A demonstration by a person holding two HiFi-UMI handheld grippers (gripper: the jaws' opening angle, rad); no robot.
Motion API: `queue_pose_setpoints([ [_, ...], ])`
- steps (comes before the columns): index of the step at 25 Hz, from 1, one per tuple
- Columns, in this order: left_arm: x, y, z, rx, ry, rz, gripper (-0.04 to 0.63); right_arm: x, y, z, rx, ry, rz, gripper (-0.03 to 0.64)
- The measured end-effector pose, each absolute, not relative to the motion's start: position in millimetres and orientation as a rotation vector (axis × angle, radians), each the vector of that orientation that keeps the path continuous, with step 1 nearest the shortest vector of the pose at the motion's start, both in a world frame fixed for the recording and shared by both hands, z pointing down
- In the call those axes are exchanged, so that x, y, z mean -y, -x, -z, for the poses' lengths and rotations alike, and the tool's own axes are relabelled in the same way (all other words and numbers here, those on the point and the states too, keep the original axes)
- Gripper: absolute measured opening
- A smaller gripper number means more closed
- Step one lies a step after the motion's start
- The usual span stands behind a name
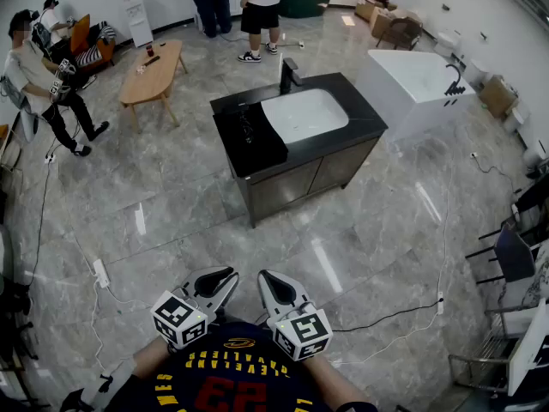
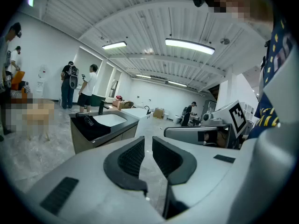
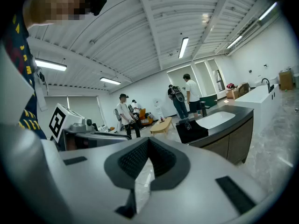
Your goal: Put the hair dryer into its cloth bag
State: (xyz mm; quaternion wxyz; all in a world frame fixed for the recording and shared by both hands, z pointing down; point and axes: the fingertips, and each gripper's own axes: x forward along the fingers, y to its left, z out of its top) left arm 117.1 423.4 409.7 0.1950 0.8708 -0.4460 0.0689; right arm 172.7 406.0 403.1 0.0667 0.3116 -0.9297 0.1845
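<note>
A black cloth bag point(image 1: 257, 140) lies spread over the left end of a dark vanity counter point(image 1: 364, 114) across the floor from me. On it rests a small dark object point(image 1: 246, 125), probably the hair dryer, too small to make out. The bag also shows in the left gripper view point(image 2: 96, 126) and the right gripper view point(image 3: 191, 129). Both grippers are held close to my body, far from the counter. My left gripper point(image 1: 225, 276) point(image 2: 148, 143) has a narrow gap between its jaws and nothing in it. My right gripper point(image 1: 268, 280) point(image 3: 148, 141) is empty, its tips touching.
The counter holds a white basin point(image 1: 304, 114) and a black faucet point(image 1: 289, 74). A white bathtub point(image 1: 416, 84) stands to its right, a wooden low table point(image 1: 153, 71) at the far left. People stand at the back and left. Cables point(image 1: 390, 316) cross the marble floor.
</note>
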Motion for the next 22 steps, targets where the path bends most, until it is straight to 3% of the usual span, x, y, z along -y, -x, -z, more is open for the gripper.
queue_pose_setpoints([
  [22,-337.7,38.7,-407.1,1.094,-2.511,-0.152,0.052,-322.3,-31.7,-406.3,2.714,-1.187,-0.622,0.008],
])
